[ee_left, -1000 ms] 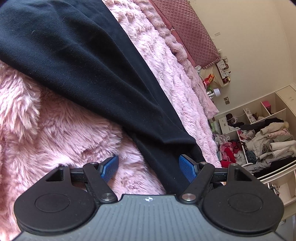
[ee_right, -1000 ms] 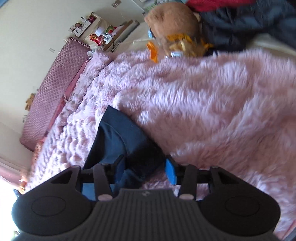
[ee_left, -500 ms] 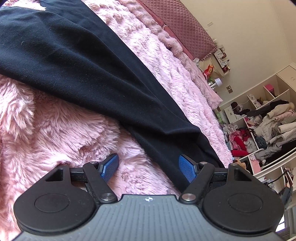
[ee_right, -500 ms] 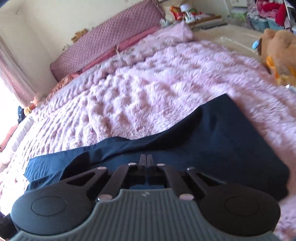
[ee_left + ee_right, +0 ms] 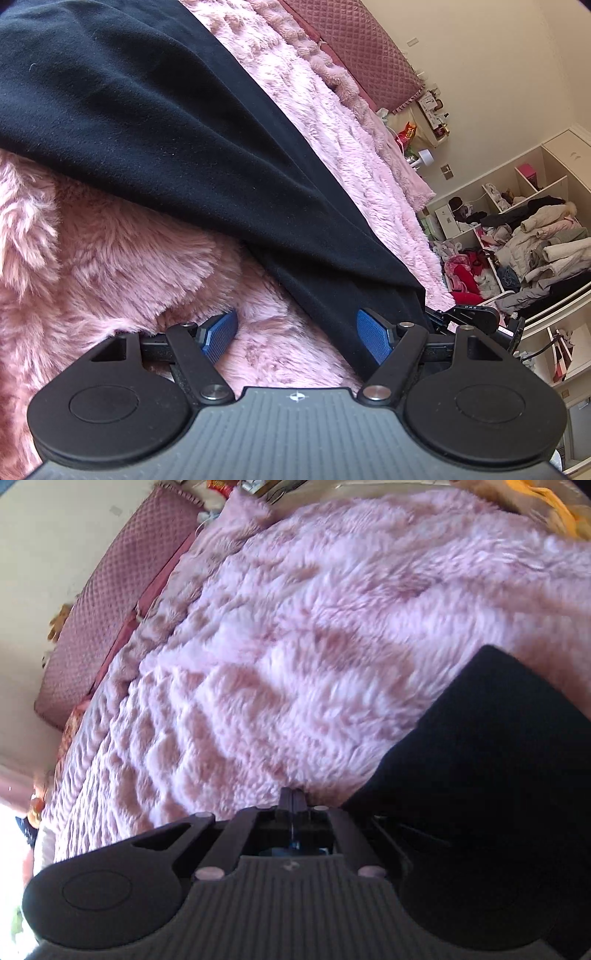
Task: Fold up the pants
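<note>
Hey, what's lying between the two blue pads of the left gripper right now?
In the left wrist view, the open left gripper has mostly pink fuzzy blanket between its pads; the edge of the black pants reaches in beside one pad.

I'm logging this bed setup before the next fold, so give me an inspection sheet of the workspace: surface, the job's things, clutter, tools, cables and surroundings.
Surface: pink fluffy blanket covering the bed.
Job's things: black pants spread across the blanket; one end reaches the left tool.
Clutter: plush toy at the blanket's far edge, partly cut off.
Tools: left tool open, one blue pad beside the pants' edge, no grip; right tool shut, whether it pinches cloth cannot be told.
Cables: nothing seen.
Surroundings: quilted mauve headboard, open shelves heaped with clothes, cream wall.
</note>
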